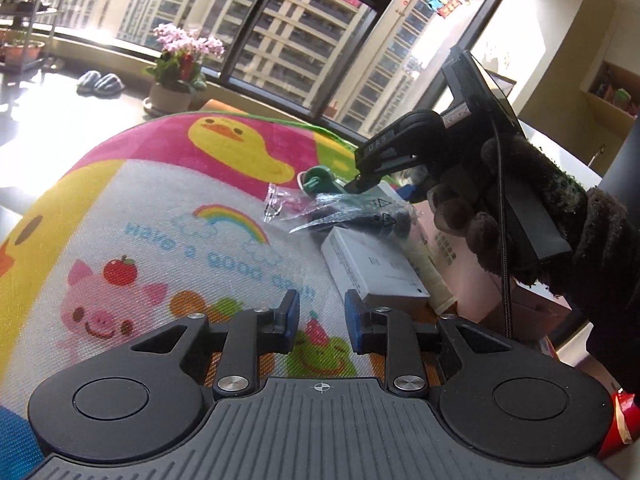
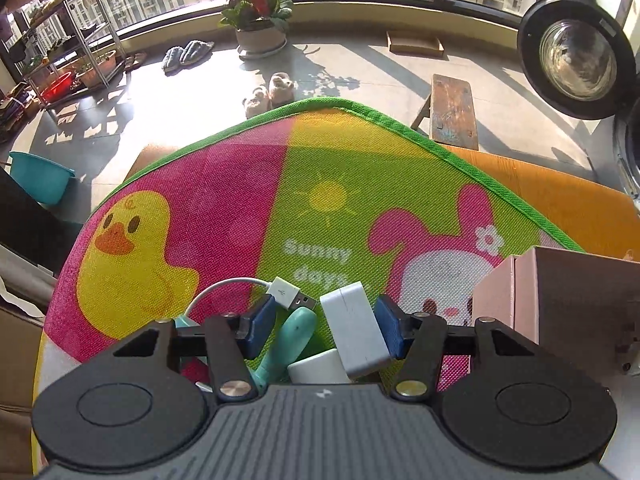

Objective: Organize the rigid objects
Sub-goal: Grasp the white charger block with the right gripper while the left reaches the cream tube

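In the left wrist view my left gripper [image 1: 322, 316] is open and empty, low over the cartoon play mat [image 1: 160, 208]. Ahead to its right lie a white box [image 1: 372, 264], a cream tube [image 1: 430, 276], clear plastic bags with dark parts [image 1: 344, 212] and a teal object [image 1: 318, 182]. My right gripper [image 1: 370, 176] reaches down at that pile, held by a gloved hand. In the right wrist view the right gripper [image 2: 326, 326] is open around a white charger block [image 2: 356, 328], a USB plug with white cable [image 2: 286, 292] and a teal handle [image 2: 290, 340].
A pink cardboard box [image 2: 568, 296] stands at the right of the mat [image 2: 332, 160]. Beyond the mat's edge are a wooden stool [image 2: 452, 110], slippers [image 2: 268, 92], a flower pot [image 2: 260, 40], a teal basin [image 2: 38, 178] and an open washer door [image 2: 576, 56].
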`<state>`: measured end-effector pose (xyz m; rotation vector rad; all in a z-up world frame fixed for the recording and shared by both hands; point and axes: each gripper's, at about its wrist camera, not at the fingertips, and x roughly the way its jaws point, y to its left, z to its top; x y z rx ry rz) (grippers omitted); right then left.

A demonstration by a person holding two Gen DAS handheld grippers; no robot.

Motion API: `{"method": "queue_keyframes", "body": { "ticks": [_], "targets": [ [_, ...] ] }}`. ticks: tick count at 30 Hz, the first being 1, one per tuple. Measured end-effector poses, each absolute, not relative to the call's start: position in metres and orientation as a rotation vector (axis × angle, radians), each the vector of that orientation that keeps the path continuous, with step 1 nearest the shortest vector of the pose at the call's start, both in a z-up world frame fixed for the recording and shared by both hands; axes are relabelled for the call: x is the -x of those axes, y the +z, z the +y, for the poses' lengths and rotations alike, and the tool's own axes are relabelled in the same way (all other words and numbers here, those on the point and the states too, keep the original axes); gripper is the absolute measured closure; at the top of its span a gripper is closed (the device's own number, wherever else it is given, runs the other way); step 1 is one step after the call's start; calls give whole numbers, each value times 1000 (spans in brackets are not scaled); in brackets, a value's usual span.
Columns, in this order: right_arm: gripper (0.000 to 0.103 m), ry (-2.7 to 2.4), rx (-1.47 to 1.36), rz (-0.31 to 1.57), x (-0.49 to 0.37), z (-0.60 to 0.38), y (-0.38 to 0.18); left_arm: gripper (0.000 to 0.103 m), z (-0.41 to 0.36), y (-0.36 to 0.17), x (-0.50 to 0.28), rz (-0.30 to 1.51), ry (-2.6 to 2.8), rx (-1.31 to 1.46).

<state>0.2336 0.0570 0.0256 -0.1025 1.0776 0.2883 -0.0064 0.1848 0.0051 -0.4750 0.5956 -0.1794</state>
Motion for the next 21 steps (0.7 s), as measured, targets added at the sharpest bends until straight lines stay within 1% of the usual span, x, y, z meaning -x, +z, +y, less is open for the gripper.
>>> {"method": "queue_keyframes", "body": {
  "ticks": [2,7,11,16,17,19,21],
  "targets": [
    [59,310,121,1083,-217,57,27,76,185,7,9,593,-177,479],
    [60,399,99,1091,-167,48,31,76,189,12,20,596,-138,478],
    [67,492,107,1080,-118,38,33,76,189,14,31,617,-127,474],
    [67,587,142,1035,-59,10,34,76,186,14,34,638,-136,474],
    [66,599,151,1019,-49,3,34,76,183,15,31,645,-149,474],
    [59,590,189,973,-27,-16,32,76,175,16,25,658,-180,471],
    [46,575,219,927,-10,-33,30,75,167,17,14,669,-189,443]
  ]
}}
